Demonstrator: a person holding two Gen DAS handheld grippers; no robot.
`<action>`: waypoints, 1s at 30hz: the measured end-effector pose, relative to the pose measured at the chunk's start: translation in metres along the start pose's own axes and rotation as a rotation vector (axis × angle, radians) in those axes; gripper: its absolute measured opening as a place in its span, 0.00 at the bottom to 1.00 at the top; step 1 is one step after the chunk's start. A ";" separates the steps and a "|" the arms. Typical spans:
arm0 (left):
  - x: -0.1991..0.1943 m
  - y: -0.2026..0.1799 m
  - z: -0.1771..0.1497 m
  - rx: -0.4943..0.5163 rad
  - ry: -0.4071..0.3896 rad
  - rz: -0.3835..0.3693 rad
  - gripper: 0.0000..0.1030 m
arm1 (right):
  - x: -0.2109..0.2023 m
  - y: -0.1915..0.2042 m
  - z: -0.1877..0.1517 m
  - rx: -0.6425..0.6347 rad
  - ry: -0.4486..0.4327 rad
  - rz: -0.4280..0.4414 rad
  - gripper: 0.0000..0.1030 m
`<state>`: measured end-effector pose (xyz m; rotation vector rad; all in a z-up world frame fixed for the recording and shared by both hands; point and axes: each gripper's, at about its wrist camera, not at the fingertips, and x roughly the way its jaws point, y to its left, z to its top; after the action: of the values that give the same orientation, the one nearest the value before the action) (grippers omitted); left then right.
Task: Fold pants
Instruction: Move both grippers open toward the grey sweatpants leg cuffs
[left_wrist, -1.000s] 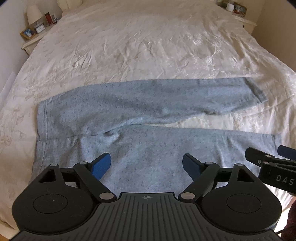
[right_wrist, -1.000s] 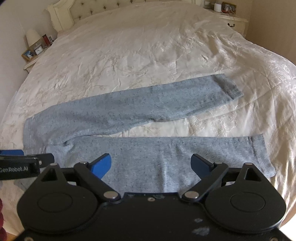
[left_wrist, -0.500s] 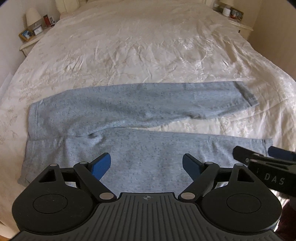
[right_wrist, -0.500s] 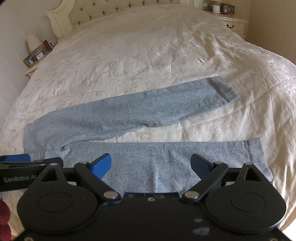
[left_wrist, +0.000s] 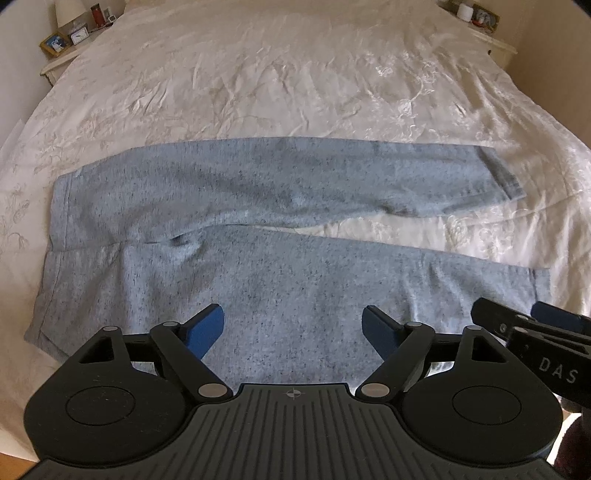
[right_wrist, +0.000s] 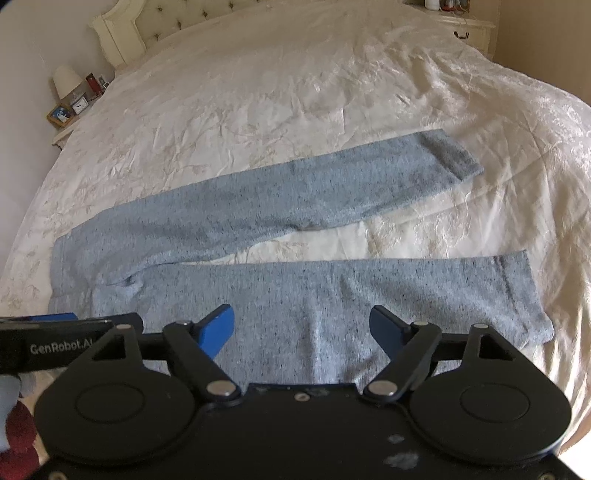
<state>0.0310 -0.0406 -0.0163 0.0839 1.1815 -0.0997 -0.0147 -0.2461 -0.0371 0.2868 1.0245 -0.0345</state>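
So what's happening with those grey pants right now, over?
Both grippers, left and right, closing above near leg, nothing gripped. Pants flat on bed, legs splayed apart, unfolded. Nothing in the way.

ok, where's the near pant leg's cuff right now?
In the right wrist view the near leg's cuff lies flat on the bedspread at the right, below the far leg's cuff, with a wedge of bare bedspread between the two legs.

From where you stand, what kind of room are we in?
Almost certainly a bedroom. A wide bed with a cream embroidered cover fills the view, a tufted headboard stands at its far end, and a bedside table carries a lamp, a small clock and a framed picture.
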 end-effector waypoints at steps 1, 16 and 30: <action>0.001 0.001 0.001 -0.006 0.003 -0.001 0.79 | 0.001 0.000 0.000 0.003 0.004 -0.003 0.81; 0.020 0.016 0.001 -0.054 0.070 0.006 0.79 | 0.019 0.004 0.001 0.022 0.051 -0.008 0.80; 0.048 0.013 0.008 -0.034 0.137 -0.010 0.67 | 0.041 -0.007 0.015 0.017 0.080 -0.017 0.73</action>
<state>0.0580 -0.0299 -0.0576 0.0554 1.3206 -0.0829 0.0183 -0.2518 -0.0660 0.2967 1.1069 -0.0467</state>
